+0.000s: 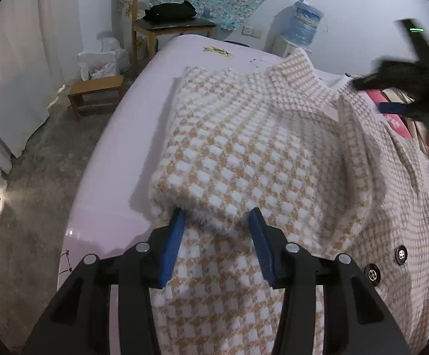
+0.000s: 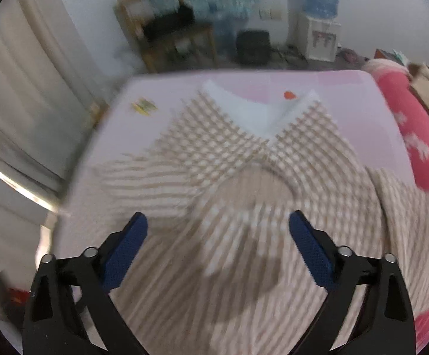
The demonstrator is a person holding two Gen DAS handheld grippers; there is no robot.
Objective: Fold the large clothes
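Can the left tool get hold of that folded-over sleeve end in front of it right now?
Probably yes. The left tool has its blue fingers open on either side of the fluffy sleeve end of the checked coat. Nothing lies in between; whether the pads already press it is unclear.

A wooden chair (image 1: 167, 9), a low stool (image 1: 96, 93) and a water dispenser (image 1: 304, 26) line the white wall, above grey concrete floor (image 1: 46, 159).

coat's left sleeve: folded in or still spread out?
Folded in. In the left wrist view the checked coat's sleeve lies doubled across the body, its cuff between the left gripper's open blue pads, on the pink bed.
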